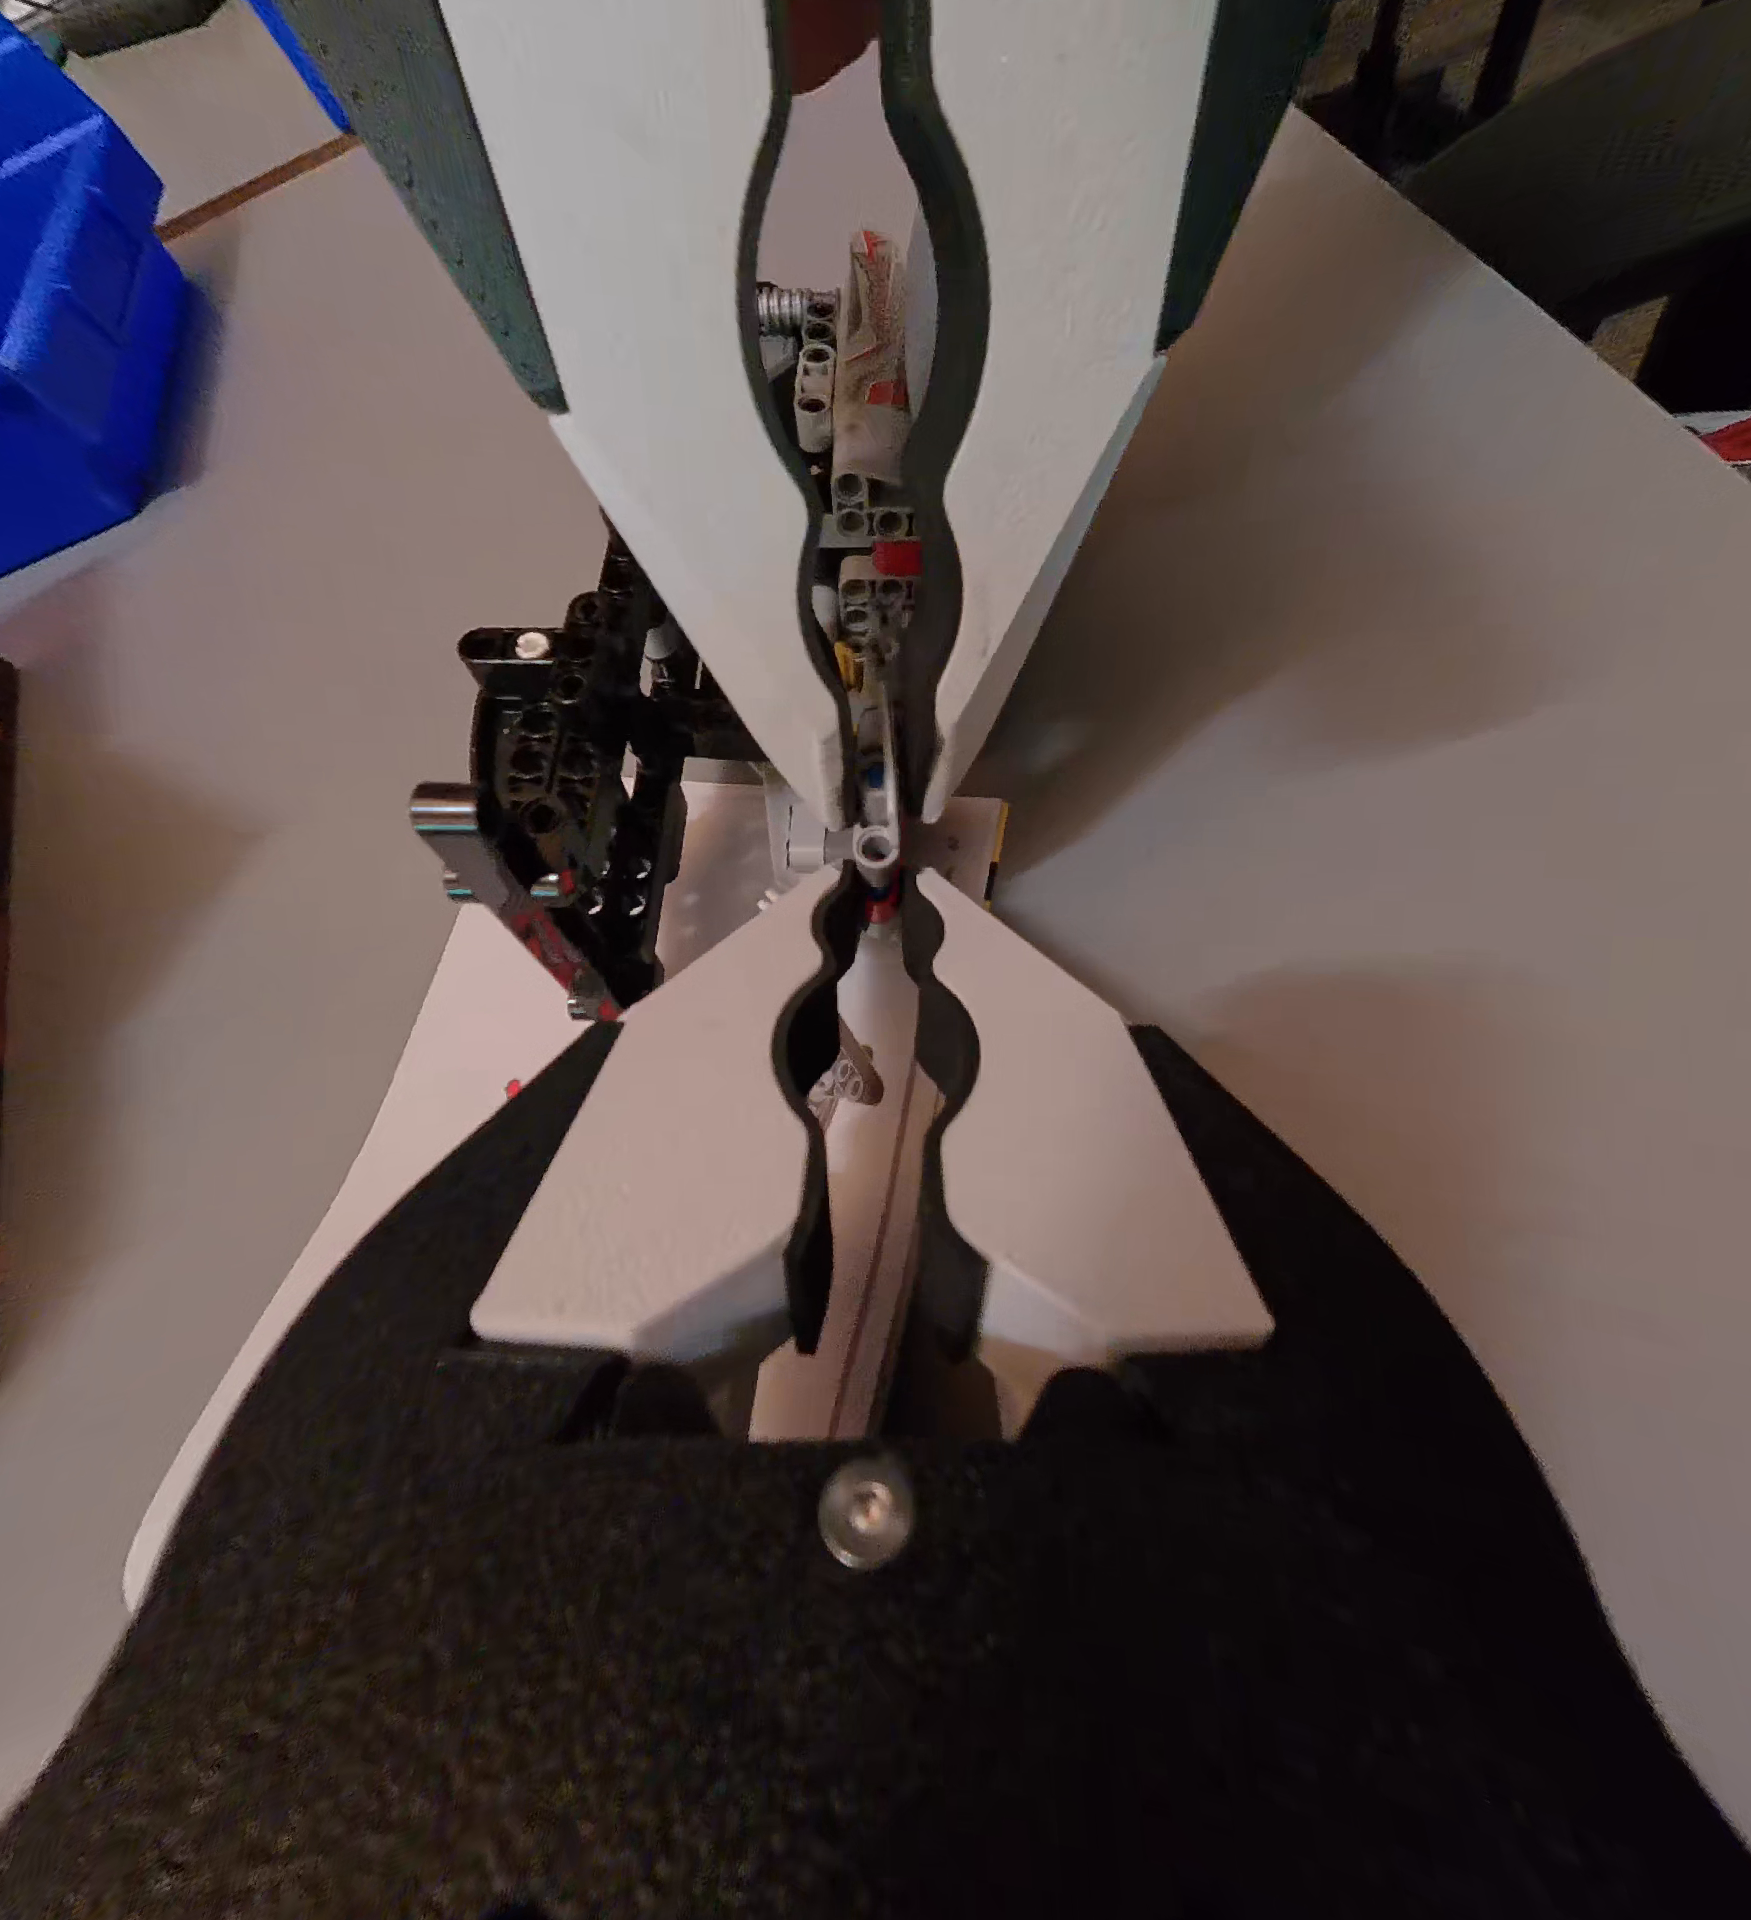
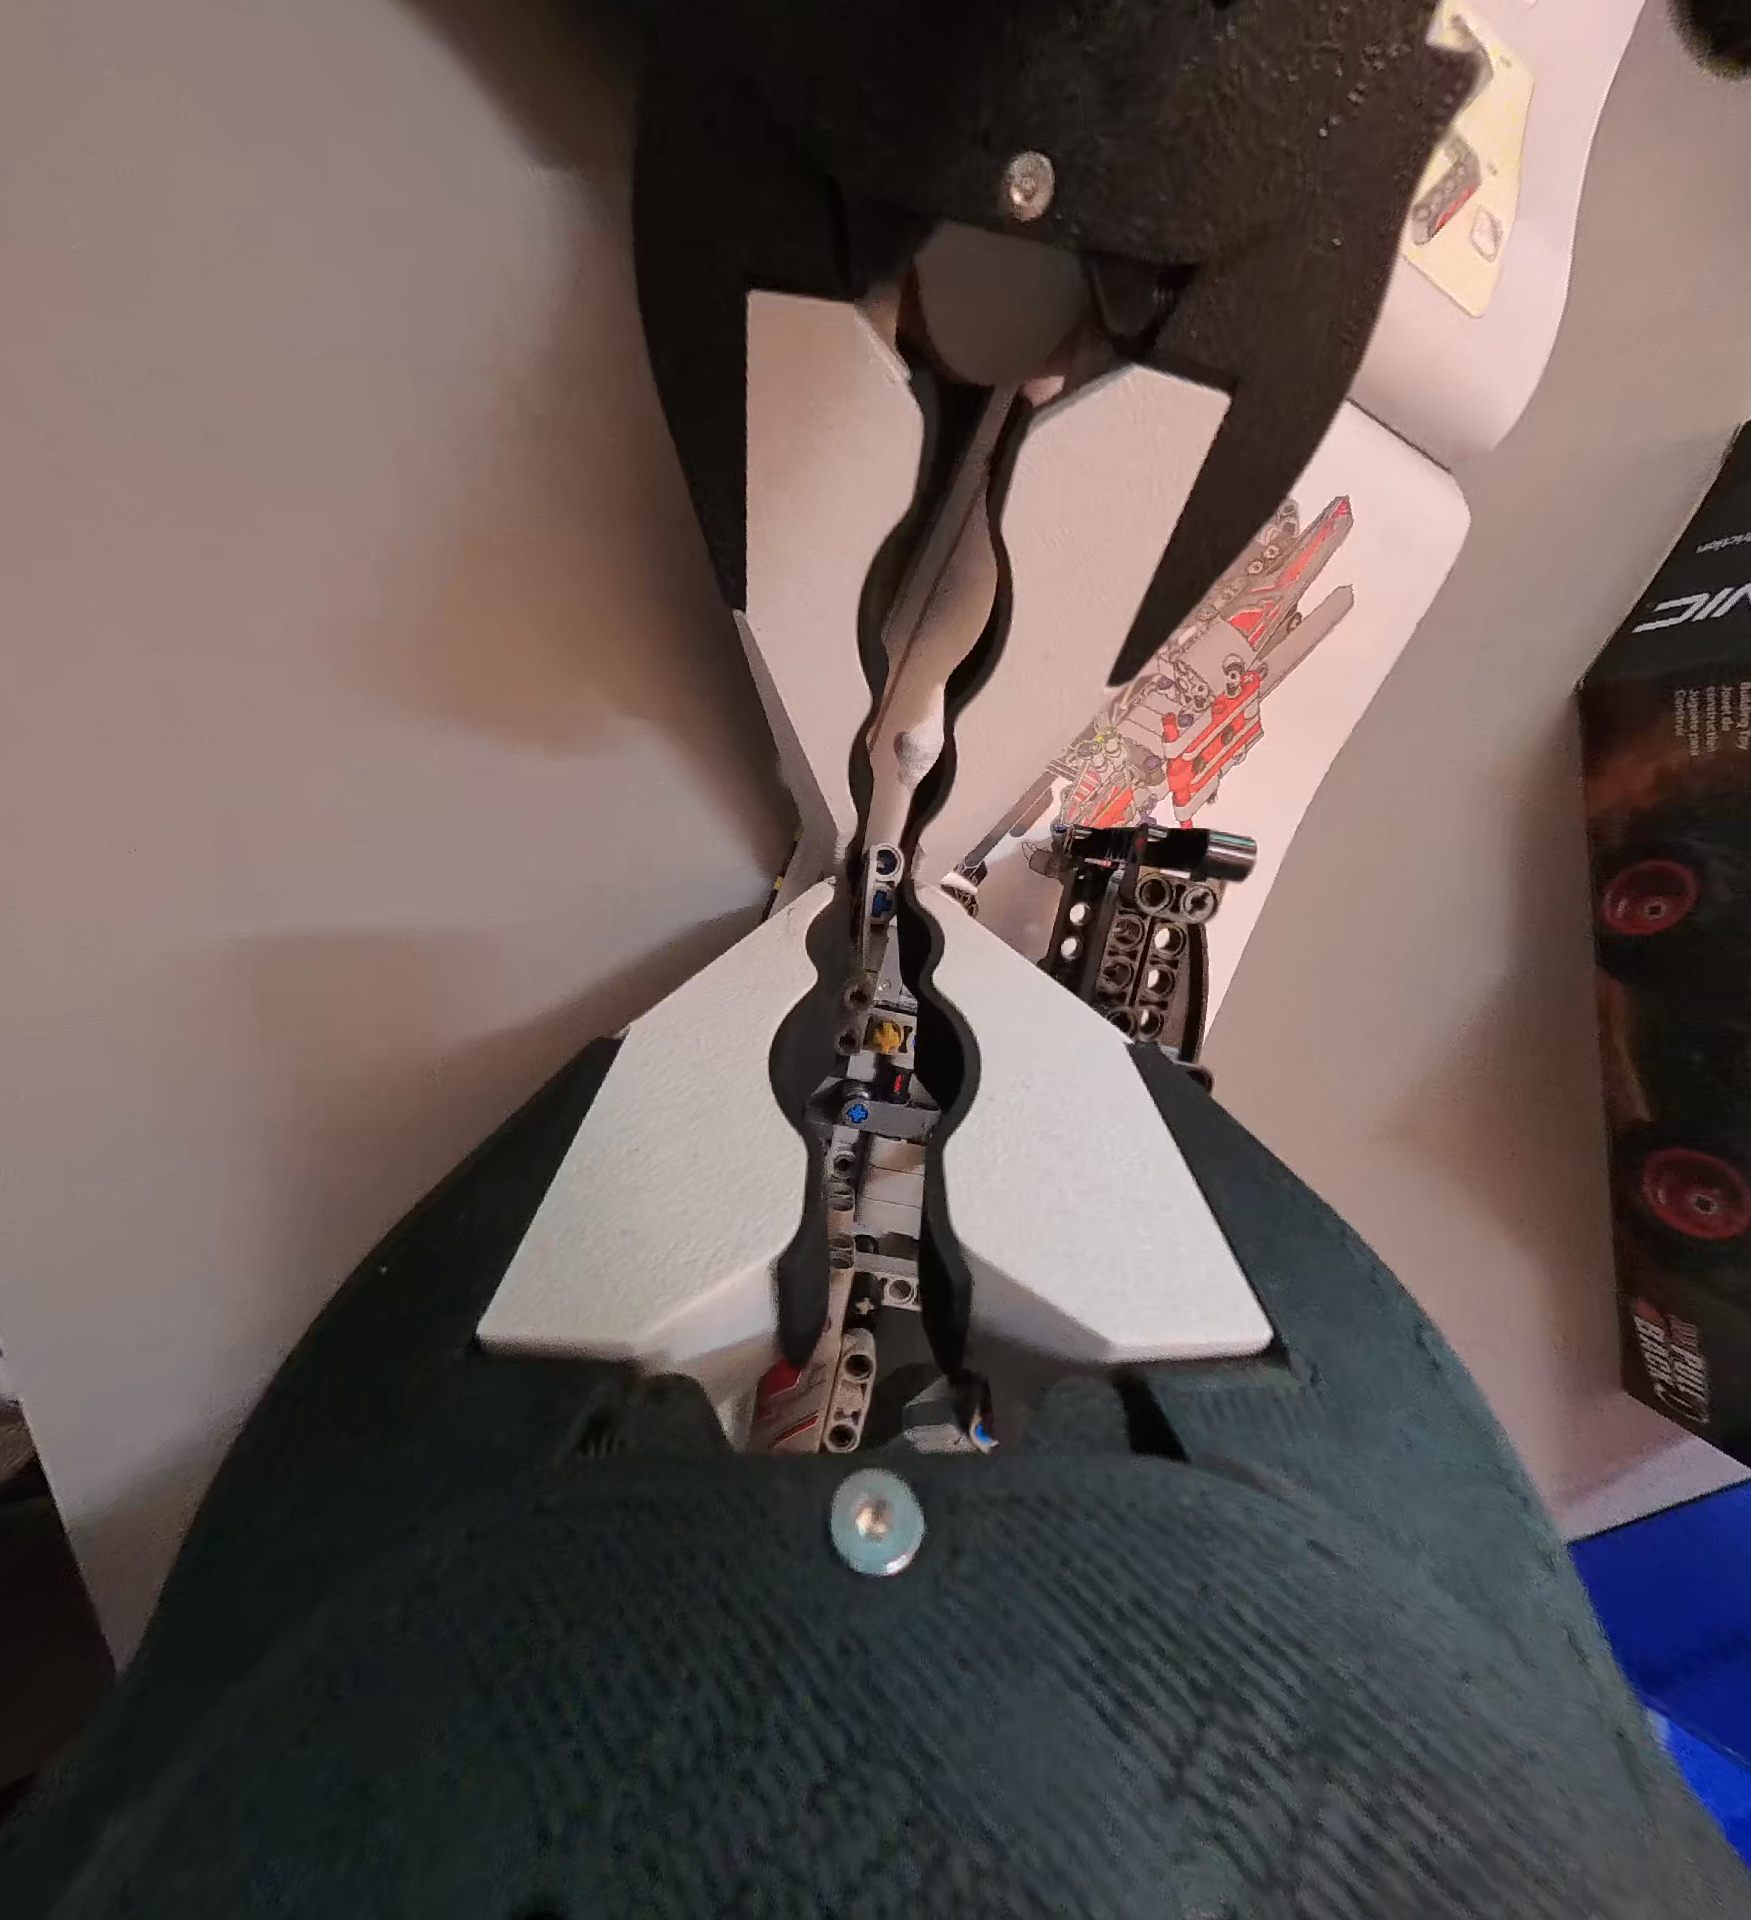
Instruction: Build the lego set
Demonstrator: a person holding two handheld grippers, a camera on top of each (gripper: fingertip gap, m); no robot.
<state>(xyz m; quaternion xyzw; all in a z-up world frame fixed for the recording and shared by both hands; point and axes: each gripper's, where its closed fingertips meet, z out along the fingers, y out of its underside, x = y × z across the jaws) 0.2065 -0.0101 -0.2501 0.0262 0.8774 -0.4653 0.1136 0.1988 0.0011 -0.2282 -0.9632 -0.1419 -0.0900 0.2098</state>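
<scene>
My right gripper [image 2: 876, 914] has a dark green body and is shut on a long grey, white and red lego assembly [image 2: 871, 1143] that runs back between its fingers. The same gripper enters the left wrist view [image 1: 876, 805] from the top. My left gripper [image 1: 876, 894] has a black body and meets it tip to tip. It is closed on the front end of the assembly, a thin light grey beam [image 1: 876, 847] with a blue pin [image 2: 884, 862]. A black lego sub-assembly [image 1: 559, 790] stands on the table just beside the tips.
An open instruction booklet [image 2: 1214, 675] lies under the grippers on the white table [image 1: 1370, 727]. A dark lego box [image 2: 1723, 935] stands beside it. A blue bin [image 1: 19, 312] is at the table's far left corner. Dark furniture [image 1: 1629, 208] lies beyond the edge. Only a small space, under 4 cm, lies between the two pairs of fingers.
</scene>
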